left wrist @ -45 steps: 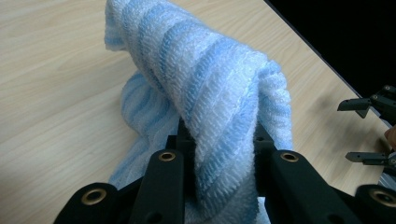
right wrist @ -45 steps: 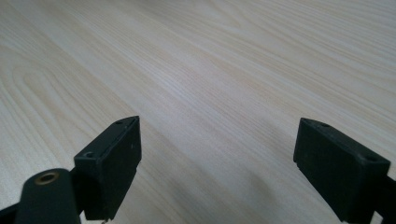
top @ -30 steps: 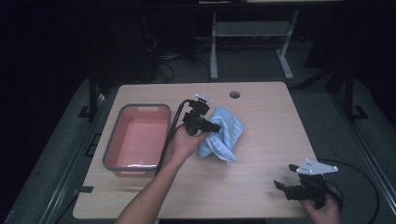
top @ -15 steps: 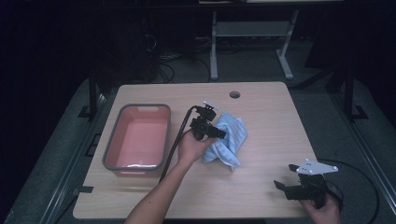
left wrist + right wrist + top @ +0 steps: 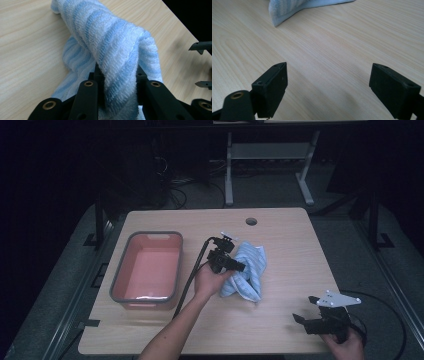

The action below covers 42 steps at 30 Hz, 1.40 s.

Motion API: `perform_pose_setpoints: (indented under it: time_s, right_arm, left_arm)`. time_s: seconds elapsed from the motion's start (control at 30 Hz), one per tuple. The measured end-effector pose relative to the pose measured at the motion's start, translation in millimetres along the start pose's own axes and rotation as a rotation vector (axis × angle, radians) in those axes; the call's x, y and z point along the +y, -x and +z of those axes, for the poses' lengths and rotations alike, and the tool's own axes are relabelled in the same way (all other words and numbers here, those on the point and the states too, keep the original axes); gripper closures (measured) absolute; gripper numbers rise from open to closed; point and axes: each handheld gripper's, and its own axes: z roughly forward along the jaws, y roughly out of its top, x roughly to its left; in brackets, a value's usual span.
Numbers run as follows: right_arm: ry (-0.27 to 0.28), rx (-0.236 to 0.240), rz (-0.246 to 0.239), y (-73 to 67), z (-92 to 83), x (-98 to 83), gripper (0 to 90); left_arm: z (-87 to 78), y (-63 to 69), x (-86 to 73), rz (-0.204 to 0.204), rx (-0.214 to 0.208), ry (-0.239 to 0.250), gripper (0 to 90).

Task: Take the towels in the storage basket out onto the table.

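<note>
My left gripper (image 5: 239, 266) has its fingers clamped on a fold of the blue-and-white striped terry towel (image 5: 248, 270), mid-surface, right of the pink plastic tub (image 5: 148, 267). Lifting could let it slip loose. My right gripper (image 5: 303, 315), near right, gapes wide.

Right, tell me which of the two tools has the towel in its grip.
The left tool, at the table's middle: its jaws pinch a fold of the blue striped towel. The right tool sits open near the table's front right corner.
</note>
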Motion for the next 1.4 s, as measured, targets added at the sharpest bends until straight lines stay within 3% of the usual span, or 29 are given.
perform_pose_setpoints:
  time_s: [0.9, 1.4]
  right_arm:
    - [-0.009, 0.000, -0.005, -0.7, 1.9, -0.7, 14.6]
    - [-0.014, -0.002, -0.003, -0.9, 2.3, -1.3, 14.5]
  left_arm:
    - [25.1, 1.2, -7.8, -0.018, -0.024, -0.014, 65.7]
    - [22.5, 5.2, -7.5, 0.002, -0.014, -0.014, 55.3]
